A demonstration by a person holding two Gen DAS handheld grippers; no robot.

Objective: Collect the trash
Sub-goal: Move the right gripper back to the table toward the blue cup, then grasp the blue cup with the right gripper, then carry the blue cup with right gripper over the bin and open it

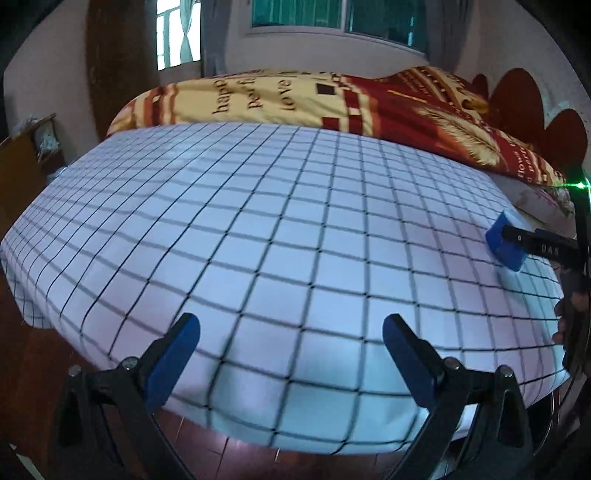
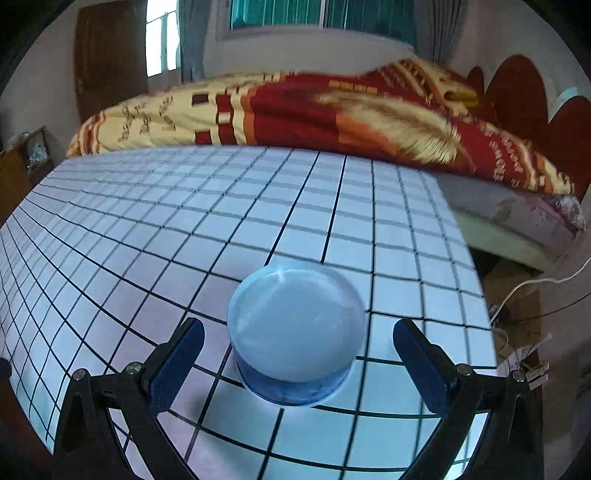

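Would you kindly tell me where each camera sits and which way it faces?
Left wrist: on the left gripper, facing across the checked sheet; the right gripper shows at right.
Right wrist: on the right gripper, open around an upside-down plastic cup.
Shared: sheet, red-yellow quilt, window.

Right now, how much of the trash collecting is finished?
Nothing looks collected yet. The right gripper is open, its fingers either side of a translucent blue cup lying on the checked sheet, not yet gripped. The left gripper is open and empty. Grasping and disposal remain.
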